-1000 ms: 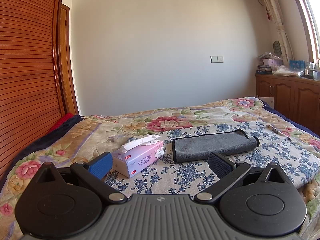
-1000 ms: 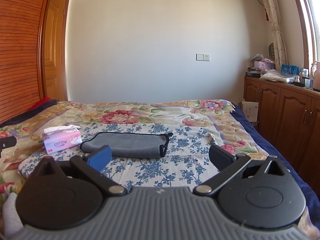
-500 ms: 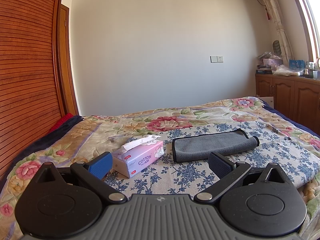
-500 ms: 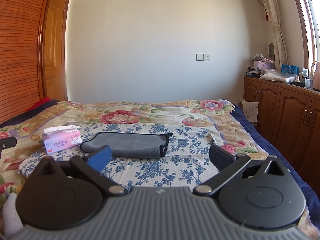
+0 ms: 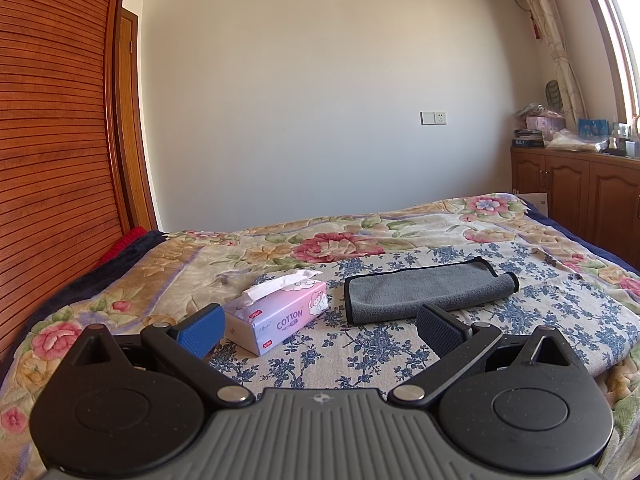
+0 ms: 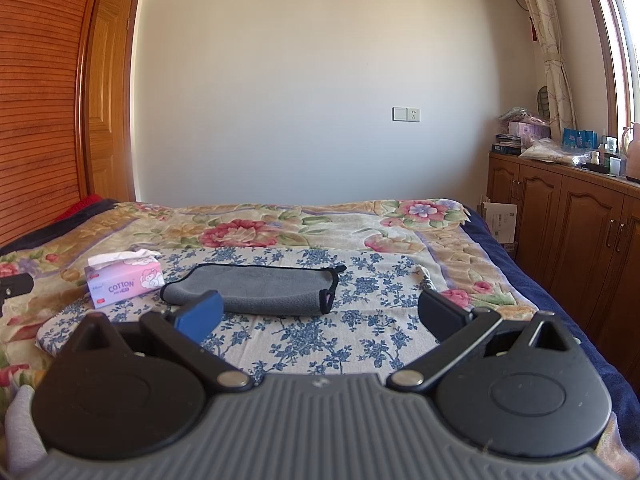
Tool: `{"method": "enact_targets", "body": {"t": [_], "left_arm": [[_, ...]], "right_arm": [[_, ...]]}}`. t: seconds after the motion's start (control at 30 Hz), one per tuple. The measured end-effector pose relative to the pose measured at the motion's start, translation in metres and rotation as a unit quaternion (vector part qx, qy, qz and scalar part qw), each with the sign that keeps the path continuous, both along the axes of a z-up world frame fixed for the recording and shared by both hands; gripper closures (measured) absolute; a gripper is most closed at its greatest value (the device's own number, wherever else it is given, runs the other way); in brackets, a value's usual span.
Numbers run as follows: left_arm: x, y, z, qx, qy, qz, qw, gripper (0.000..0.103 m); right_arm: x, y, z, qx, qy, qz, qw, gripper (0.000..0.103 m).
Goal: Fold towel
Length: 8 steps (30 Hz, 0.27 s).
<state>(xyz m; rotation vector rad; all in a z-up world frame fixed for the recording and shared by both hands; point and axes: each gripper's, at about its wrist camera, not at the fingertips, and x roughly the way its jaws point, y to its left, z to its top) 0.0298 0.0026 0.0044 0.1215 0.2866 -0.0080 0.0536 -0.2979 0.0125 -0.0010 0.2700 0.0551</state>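
Bedroom, floral bedspread (image 5: 400,344). Ahead of our 2 spread, empty grippers, left gripper (image 5: 320,326) and right gripper (image 6: 320,314): soft grey black-edged microfibre towel (image 6: 256,288). Light, limp; we'd pinch corners.

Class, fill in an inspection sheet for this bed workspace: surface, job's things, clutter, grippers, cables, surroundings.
Surface: bed with a floral blanket; a blue-flowered cloth lies on top.
Job's things: grey towel, folded over, flat on the cloth.
Clutter: pink tissue box, left of the towel, apart from it.
Grippers: left gripper and right gripper both empty, jaws wide apart, short of the towel.
Cables: nothing seen.
Surroundings: wooden cabinets with cluttered top, wall socket, slatted wardrobe.
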Motion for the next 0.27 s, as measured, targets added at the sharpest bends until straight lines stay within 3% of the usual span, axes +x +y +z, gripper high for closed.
{"method": "enact_targets", "body": {"t": [0.27], "left_arm": [[0.0005, 0.0002, 0.0007, 0.002, 0.000, 0.000, 1.0000, 0.000]], "right_arm": [[0.0001, 0.0002, 0.0001, 0.000, 0.000, 0.000, 1.000, 0.000]]}}
